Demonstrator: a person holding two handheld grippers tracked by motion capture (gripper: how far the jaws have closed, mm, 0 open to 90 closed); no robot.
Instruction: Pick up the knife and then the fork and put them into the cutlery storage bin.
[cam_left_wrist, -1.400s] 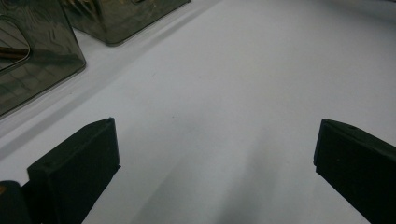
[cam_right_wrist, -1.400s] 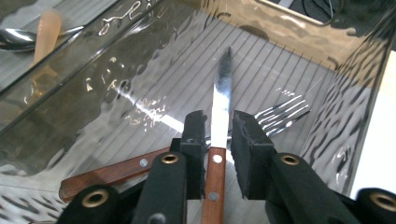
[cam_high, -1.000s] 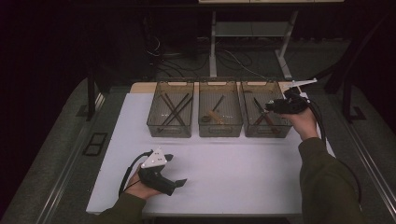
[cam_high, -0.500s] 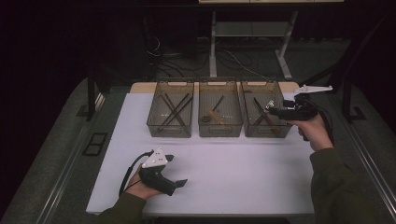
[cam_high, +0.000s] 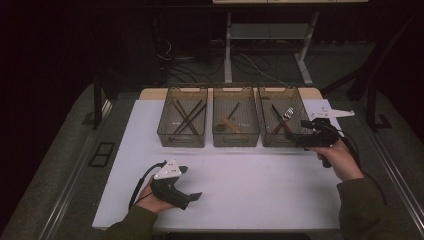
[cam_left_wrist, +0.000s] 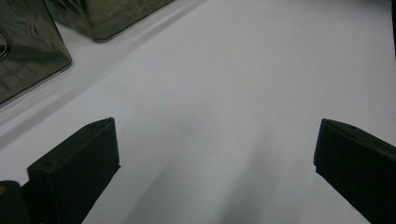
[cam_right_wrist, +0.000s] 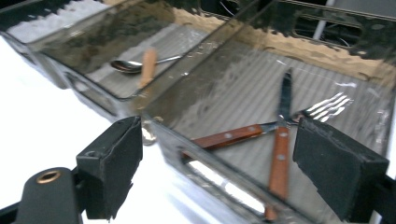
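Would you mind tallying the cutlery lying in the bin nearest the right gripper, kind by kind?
Forks: 1, the wooden-handled fork
Knives: 1, the wooden-handled knife
Total: 2, lying crossed in the right bin

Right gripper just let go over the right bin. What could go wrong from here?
1. The right gripper, its jaws just opened and empty, sits at the right bin's near wall; pulling back carelessly could catch the rim and shove the bin.
2. The fork and knife lie crossed, so a later pick may drag both.
3. The left gripper rests open on the table, far from the bins.
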